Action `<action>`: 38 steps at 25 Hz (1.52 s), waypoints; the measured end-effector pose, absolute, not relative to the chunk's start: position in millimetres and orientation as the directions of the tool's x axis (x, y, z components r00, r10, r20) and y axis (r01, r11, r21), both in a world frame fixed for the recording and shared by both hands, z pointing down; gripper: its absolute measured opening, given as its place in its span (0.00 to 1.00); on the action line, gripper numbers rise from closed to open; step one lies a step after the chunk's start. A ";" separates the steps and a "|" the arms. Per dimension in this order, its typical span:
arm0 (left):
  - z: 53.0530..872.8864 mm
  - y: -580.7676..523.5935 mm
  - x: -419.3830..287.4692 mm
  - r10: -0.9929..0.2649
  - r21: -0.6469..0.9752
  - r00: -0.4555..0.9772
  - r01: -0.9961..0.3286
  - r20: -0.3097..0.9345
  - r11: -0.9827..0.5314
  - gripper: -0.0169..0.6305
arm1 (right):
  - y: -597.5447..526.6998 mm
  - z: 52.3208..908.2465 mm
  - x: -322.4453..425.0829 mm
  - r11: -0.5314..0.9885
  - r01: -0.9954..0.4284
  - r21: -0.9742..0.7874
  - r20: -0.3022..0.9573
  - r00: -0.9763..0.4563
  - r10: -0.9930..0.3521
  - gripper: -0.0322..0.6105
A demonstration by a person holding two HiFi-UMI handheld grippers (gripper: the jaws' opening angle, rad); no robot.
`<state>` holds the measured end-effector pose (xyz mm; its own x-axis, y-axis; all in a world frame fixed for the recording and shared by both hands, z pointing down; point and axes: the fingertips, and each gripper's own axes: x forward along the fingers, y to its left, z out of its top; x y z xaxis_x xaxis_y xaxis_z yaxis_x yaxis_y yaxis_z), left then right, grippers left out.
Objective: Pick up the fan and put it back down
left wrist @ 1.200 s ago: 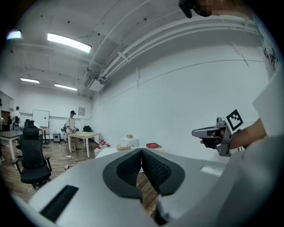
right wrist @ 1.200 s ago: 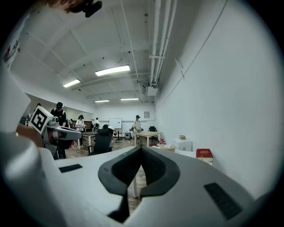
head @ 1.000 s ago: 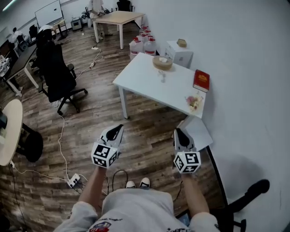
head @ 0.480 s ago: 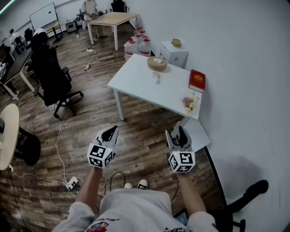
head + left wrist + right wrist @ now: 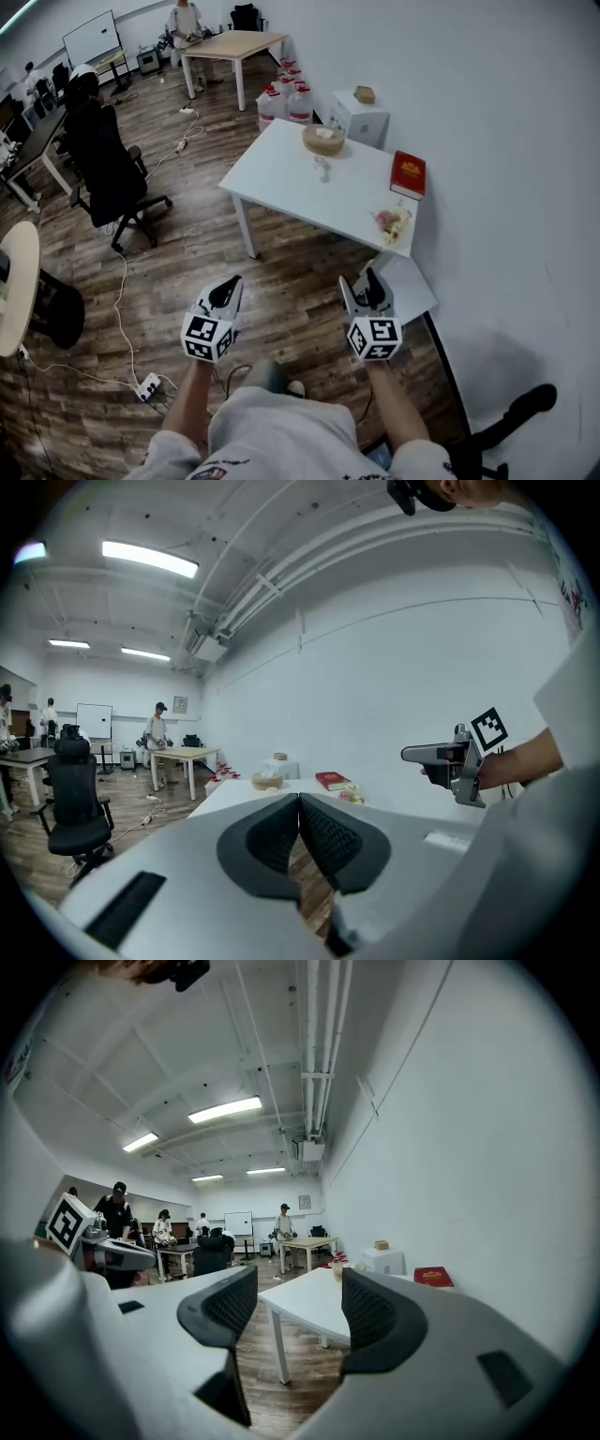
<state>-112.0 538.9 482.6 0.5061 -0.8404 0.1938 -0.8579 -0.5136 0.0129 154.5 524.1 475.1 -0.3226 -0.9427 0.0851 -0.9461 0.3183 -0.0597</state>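
The small pale thing we take for the fan (image 5: pixel 322 167) stands on the white bench (image 5: pixel 277 173), just on the near side of the basket (image 5: pixel 323 139). Both grippers are well short of it. On the left gripper (image 5: pixel 229 291) the fingers are pressed together, empty. On the right gripper (image 5: pixel 367 283) they have just been opening and stand wide, nothing between. We should approach level, clear of the basket.
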 end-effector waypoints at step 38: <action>515.5 55.7 -196.1 -0.736 0.056 0.642 -0.761 0.217 -0.647 0.03 | 84.7 490.9 66.9 0.161 -0.986 -0.035 0.142 -0.165 -0.976 0.47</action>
